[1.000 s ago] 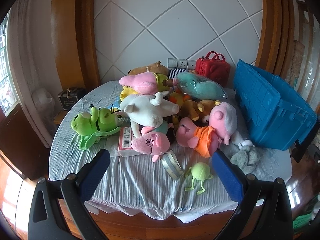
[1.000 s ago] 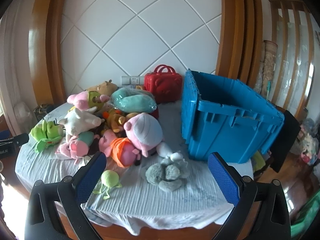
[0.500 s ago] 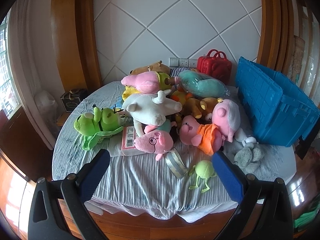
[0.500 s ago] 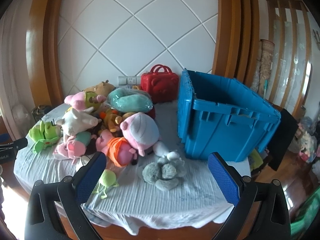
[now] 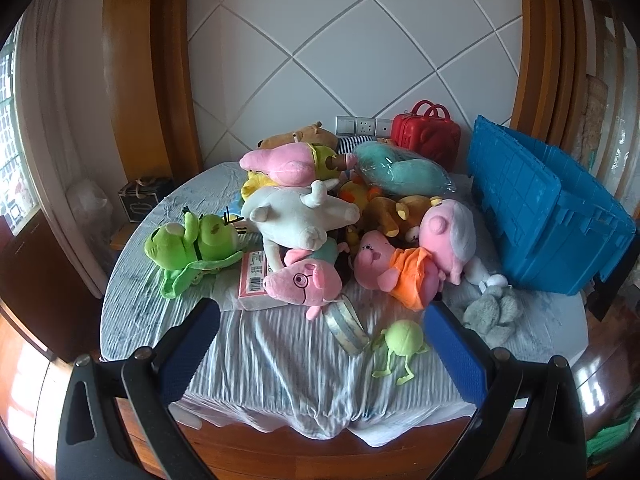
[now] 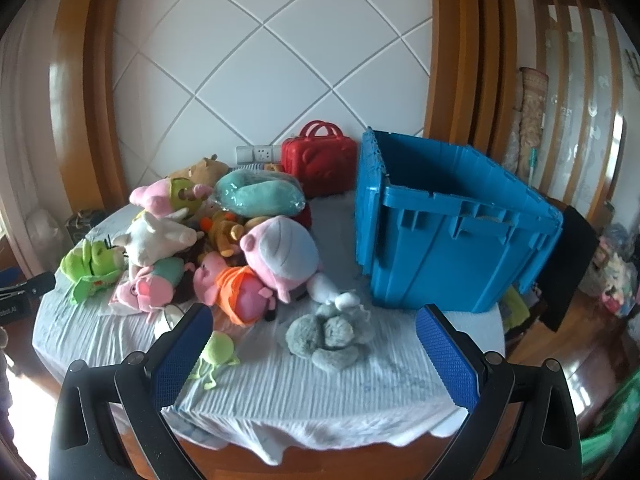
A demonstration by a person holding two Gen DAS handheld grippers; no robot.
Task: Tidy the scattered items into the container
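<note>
A pile of plush toys lies on a round cloth-covered table (image 5: 280, 356): a green frog (image 5: 188, 240), a white toy (image 5: 300, 216), a pink pig with glasses (image 5: 306, 282), a pig in orange (image 5: 394, 270), a small green toy (image 5: 402, 338) and a grey toy (image 5: 492, 312) (image 6: 330, 334). An open blue crate (image 6: 452, 232) (image 5: 540, 208) stands at the table's right. My left gripper (image 5: 320, 340) is open and empty, short of the table's front edge. My right gripper (image 6: 314, 344) is open and empty, in front of the grey toy.
A red case (image 6: 320, 168) stands at the back by the wall sockets. A teal cushion in plastic wrap (image 6: 258, 196) tops the pile. A pink-and-white box (image 5: 252, 276) and a tape roll (image 5: 346, 326) lie near the front. Wooden floor surrounds the table.
Both grippers have drawn back a little and risen; the table and toys sit slightly lower and farther in both views. Nothing on the table has moved.
</note>
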